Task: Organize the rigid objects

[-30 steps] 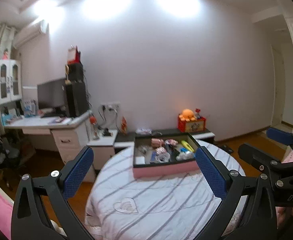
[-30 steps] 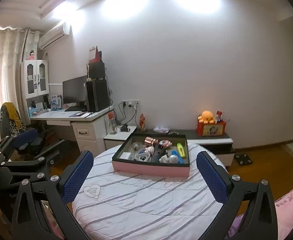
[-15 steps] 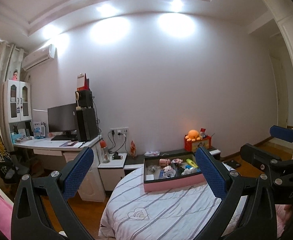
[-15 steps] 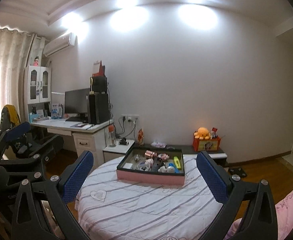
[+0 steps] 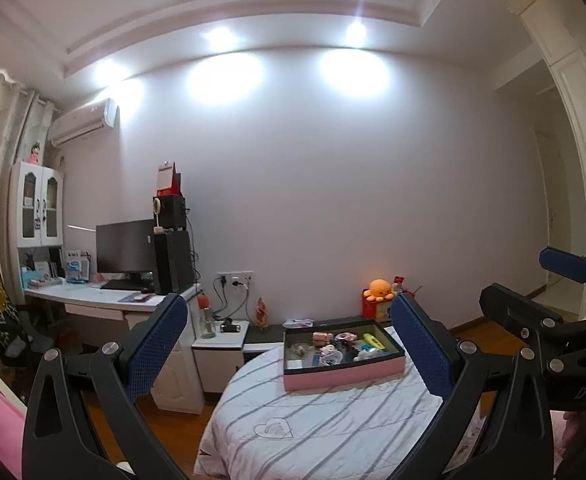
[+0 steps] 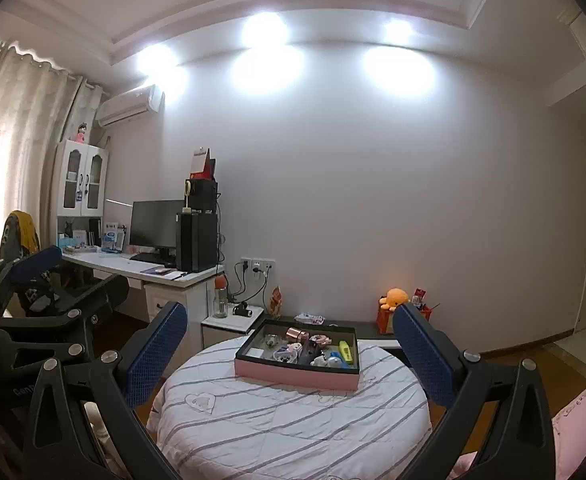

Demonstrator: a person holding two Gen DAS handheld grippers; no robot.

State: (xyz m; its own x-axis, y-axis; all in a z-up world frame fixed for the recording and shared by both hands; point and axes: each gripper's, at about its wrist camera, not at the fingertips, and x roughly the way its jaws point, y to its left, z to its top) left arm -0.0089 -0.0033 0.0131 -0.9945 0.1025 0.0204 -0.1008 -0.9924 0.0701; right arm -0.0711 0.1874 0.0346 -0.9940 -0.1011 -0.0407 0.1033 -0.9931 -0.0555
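Both views have tilted upward and drawn back, so the pink tray (image 5: 343, 374) sits lower and smaller.

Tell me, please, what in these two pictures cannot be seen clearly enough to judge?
- Small items in the pink tray: too small in both views to name most.
- Tray's near inside wall: hidden by its own rim, both views.
- Round table: near edge cut off by the right gripper and, in the left view, the left gripper.
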